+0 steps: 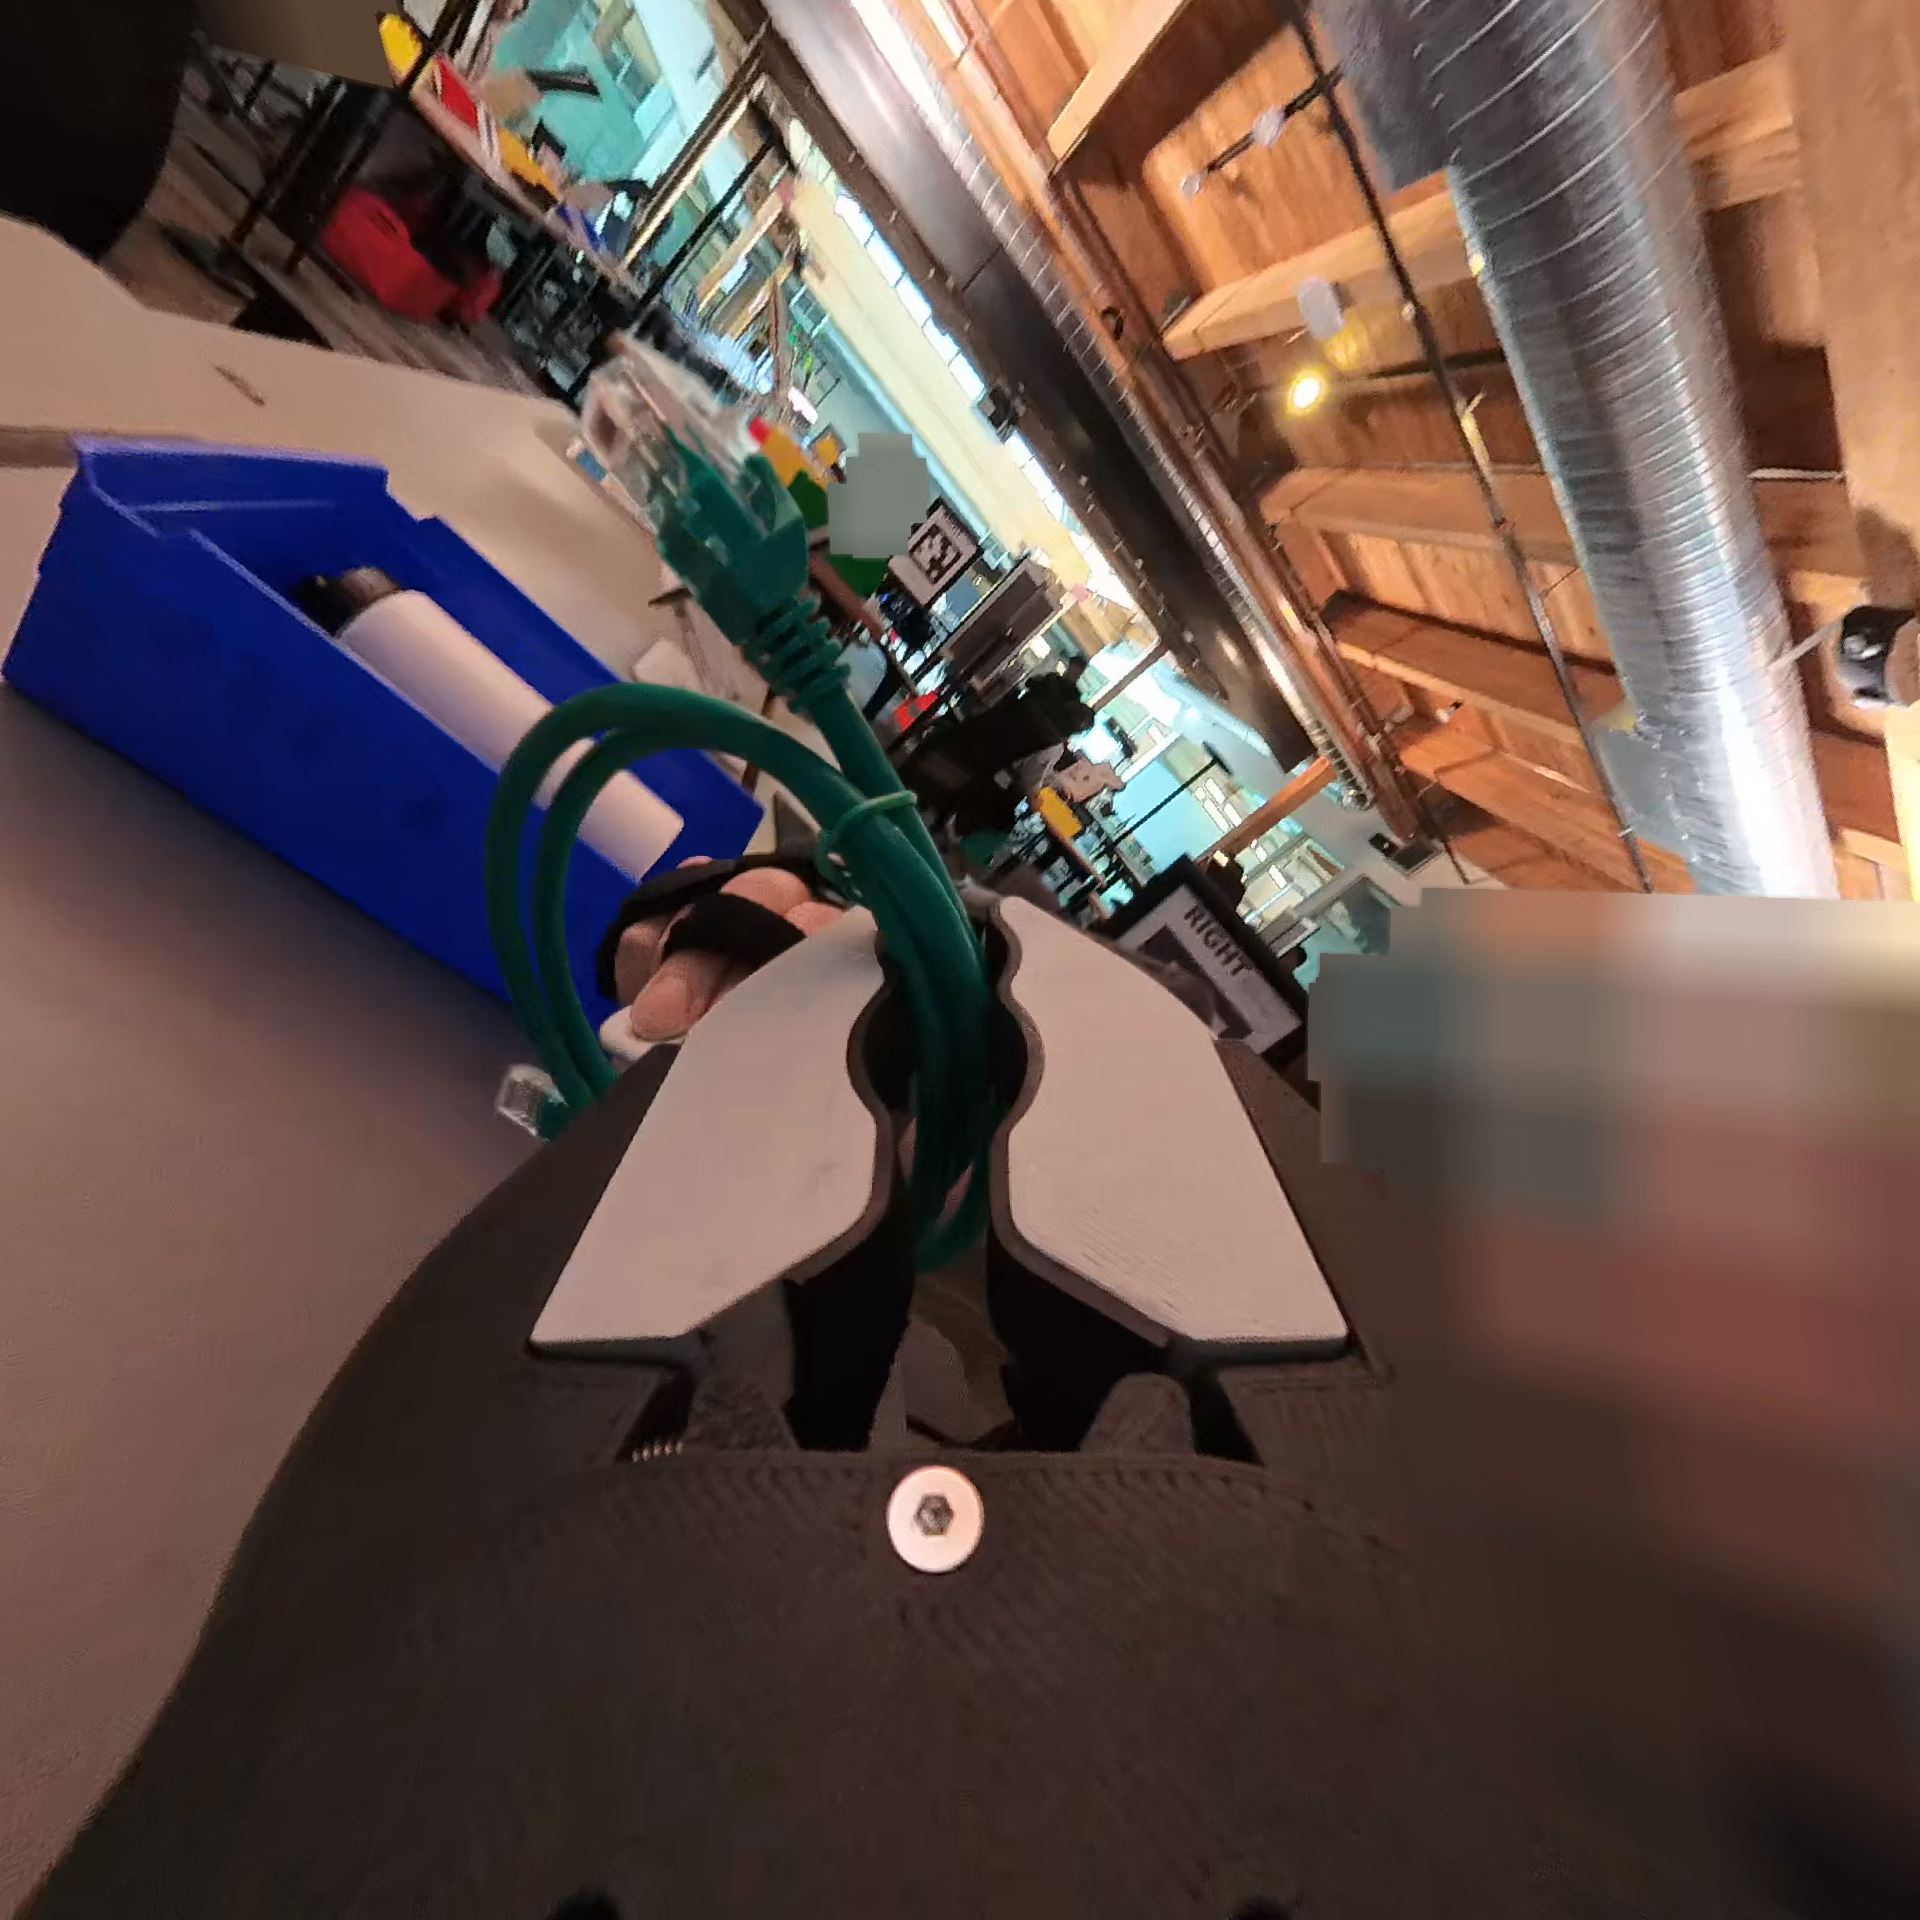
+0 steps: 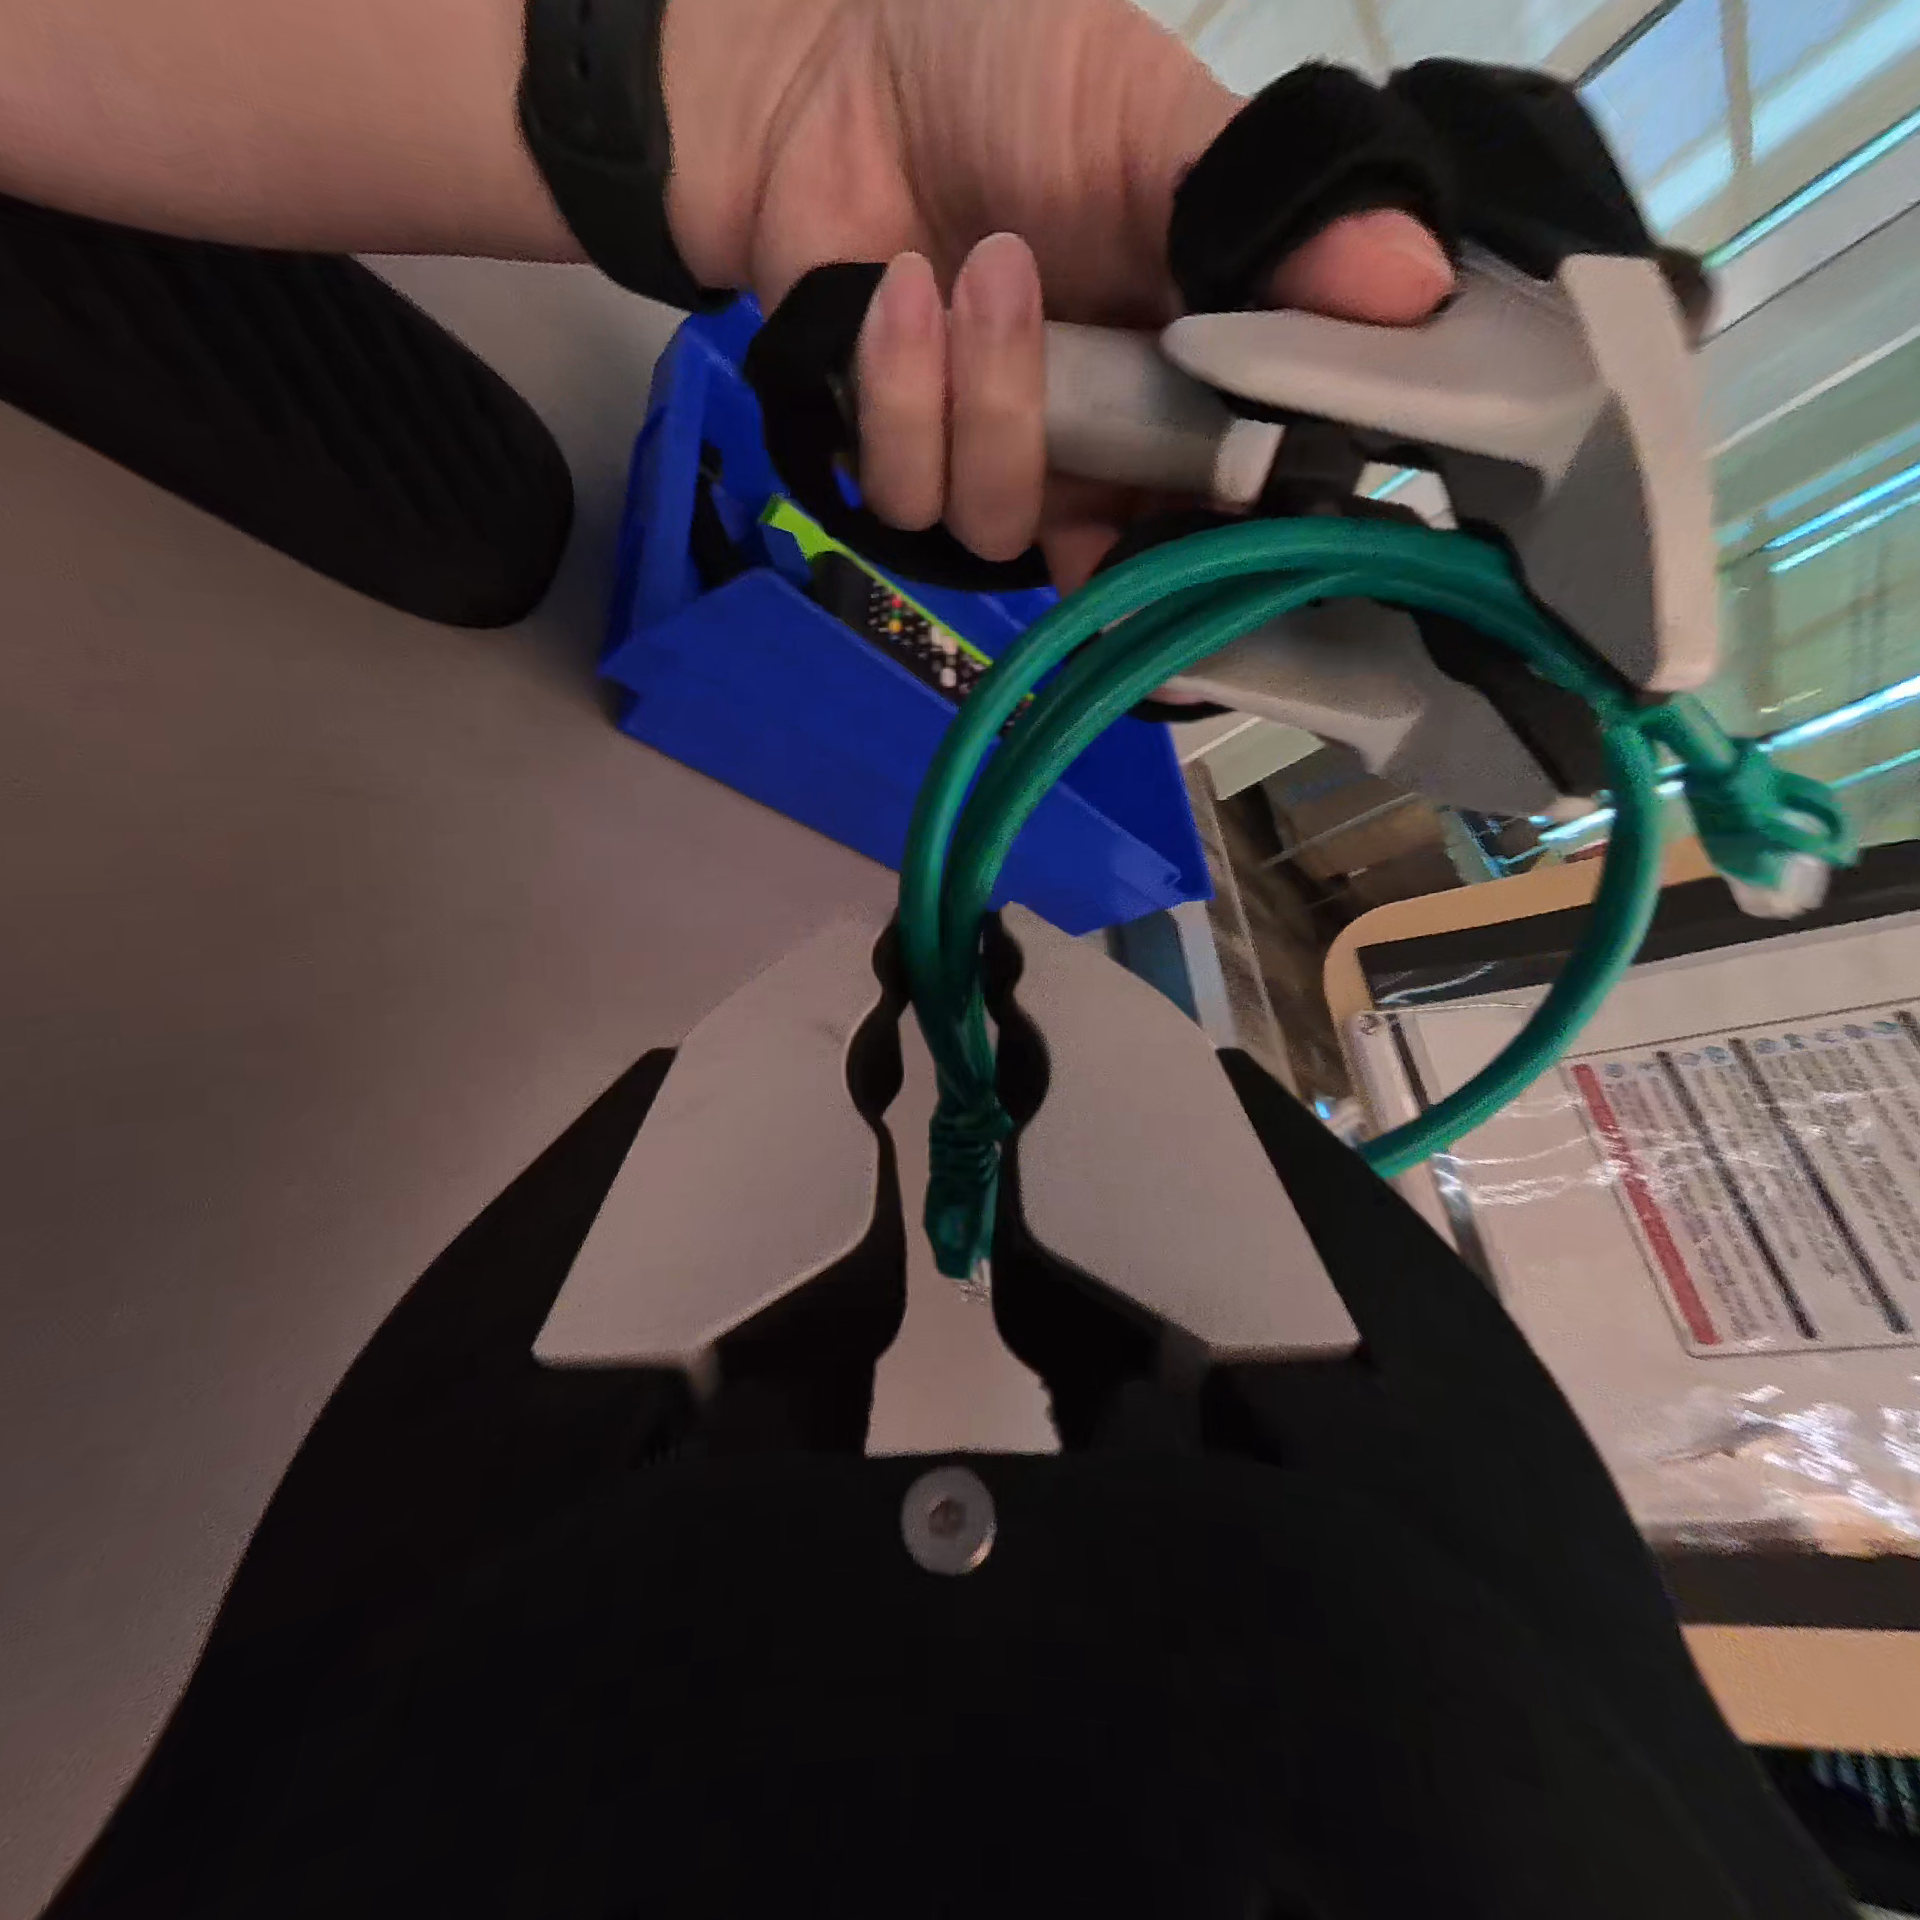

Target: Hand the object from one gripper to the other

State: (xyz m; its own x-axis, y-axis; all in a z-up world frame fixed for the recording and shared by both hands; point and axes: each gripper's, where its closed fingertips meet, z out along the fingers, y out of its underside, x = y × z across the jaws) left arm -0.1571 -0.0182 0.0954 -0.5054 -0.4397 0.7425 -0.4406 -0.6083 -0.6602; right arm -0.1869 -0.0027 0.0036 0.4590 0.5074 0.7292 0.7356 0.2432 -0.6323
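While both grippers pinch it, coiled green cable (image 2: 940, 831) hangs (rubbery, looped).

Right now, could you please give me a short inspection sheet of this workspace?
Surface: grey tabletop, bare where it shows.
Job's things: coiled green network cable, tied with a thin green tie, held off the table by both grippers at once.
Clutter: blue bin holding a white cylinder; the right wrist view shows a green and black device in a blue bin.
Grippers: left gripper shut on the cable's strands; right gripper shut on the cable near one plug.
Cables: nothing seen apart from the green one.
Surroundings: metal duct and wooden beams overhead, shelving and windows behind, a laminated sheet nearby.
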